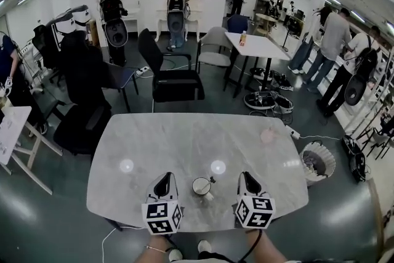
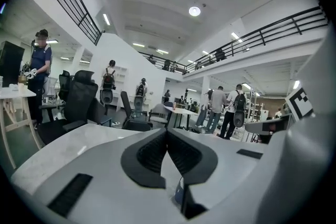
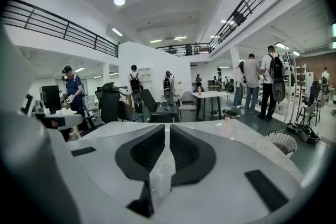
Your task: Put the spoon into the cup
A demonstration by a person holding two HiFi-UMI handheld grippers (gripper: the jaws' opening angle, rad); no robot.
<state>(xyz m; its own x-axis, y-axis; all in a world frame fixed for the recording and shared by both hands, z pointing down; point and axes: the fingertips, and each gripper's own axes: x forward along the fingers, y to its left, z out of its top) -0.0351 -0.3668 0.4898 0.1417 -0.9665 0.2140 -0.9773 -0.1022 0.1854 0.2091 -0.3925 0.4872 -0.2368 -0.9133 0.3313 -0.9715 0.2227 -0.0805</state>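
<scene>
beside the cup (image 1: 201, 186), left gripper (image 1: 165, 177) and right gripper (image 1: 245, 175) point forward.

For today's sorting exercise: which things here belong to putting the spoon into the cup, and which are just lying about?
Job: round white cup; pale spoon at its rim.
Lying about: small pink object; white ribbed floor bin.
</scene>
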